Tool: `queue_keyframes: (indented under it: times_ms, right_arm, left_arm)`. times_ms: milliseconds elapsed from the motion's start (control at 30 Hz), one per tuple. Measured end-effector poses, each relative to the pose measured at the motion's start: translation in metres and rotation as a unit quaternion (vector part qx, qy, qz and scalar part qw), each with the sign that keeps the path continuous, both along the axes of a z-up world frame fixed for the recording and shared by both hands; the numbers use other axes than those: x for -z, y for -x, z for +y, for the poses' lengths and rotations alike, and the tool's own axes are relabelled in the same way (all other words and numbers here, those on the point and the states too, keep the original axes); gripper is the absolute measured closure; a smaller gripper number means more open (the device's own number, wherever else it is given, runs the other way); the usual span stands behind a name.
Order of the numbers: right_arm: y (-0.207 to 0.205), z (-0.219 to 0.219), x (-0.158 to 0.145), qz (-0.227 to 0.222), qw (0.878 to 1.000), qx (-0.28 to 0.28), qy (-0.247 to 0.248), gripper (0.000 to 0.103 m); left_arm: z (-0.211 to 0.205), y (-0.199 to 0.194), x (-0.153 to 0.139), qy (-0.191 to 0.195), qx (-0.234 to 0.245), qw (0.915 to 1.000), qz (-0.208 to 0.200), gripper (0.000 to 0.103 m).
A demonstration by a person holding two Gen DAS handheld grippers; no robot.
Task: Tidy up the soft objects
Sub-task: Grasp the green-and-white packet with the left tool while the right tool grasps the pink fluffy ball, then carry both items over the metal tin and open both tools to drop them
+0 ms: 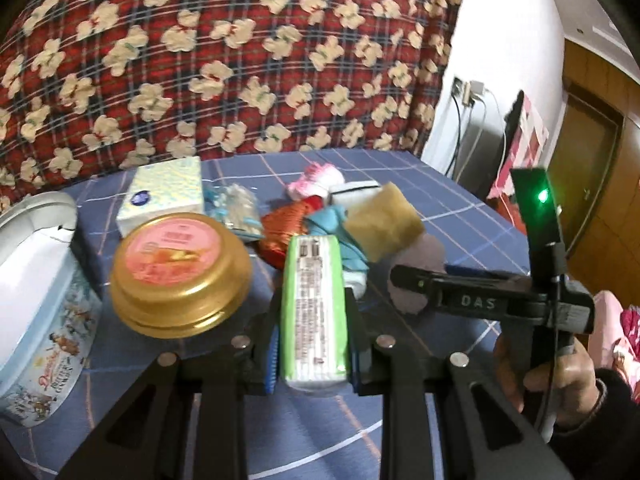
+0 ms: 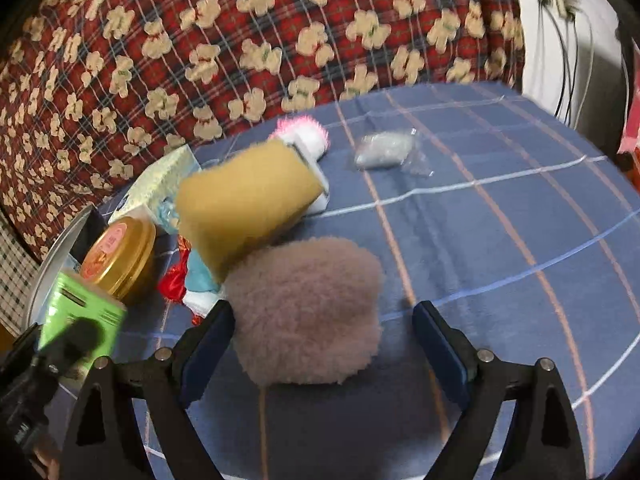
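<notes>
My left gripper [image 1: 313, 320] is shut on a green tissue pack [image 1: 313, 312], held above the blue checked cloth; the pack also shows in the right wrist view [image 2: 86, 312]. My right gripper [image 2: 322, 320] is open, its jaws around a fluffy mauve pad [image 2: 308, 312] lying on the cloth; the pad's edge shows in the left wrist view [image 1: 420, 264]. A yellow sponge [image 2: 248, 208] leans on the pile behind it, and shows in the left wrist view [image 1: 384, 220]. Pink-white fluffy item [image 2: 308, 134], red foil thing [image 1: 282, 232] and light blue cloth [image 1: 340, 236] lie in the pile.
A gold round tin [image 1: 180, 276] and a white-blue tissue box [image 1: 162, 196] sit left of the pile. A large cookie tin [image 1: 40, 308] stands at far left. A clear plastic bag [image 2: 384, 150] lies on the blue cloth [image 2: 500, 240]. A red teddy-print blanket [image 1: 240, 60] rises behind.
</notes>
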State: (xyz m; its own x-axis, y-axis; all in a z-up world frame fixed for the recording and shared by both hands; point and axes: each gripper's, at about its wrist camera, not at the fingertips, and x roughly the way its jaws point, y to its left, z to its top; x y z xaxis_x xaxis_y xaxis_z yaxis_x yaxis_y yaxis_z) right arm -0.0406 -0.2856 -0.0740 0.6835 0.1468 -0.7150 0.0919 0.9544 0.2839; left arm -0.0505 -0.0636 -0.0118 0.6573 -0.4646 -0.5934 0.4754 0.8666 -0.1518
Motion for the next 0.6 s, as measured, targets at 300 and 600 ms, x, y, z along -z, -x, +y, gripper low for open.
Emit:
queue_keyframes:
  times_ms: [300, 600]
  right_arm:
    - [0.024, 0.003, -0.014, -0.014, 0.999, 0.026, 0.032, 0.063]
    - [0.054, 0.017, -0.072, -0.104, 0.993, 0.044, 0.030, 0.063]
  left_arm:
    - [0.019, 0.003, 0.002, 0.021, 0.001, 0.9998, -0.006, 0.079]
    - [0.053, 0.011, -0.017, 0.030, -0.029, 0.9974, -0.057, 0.079]
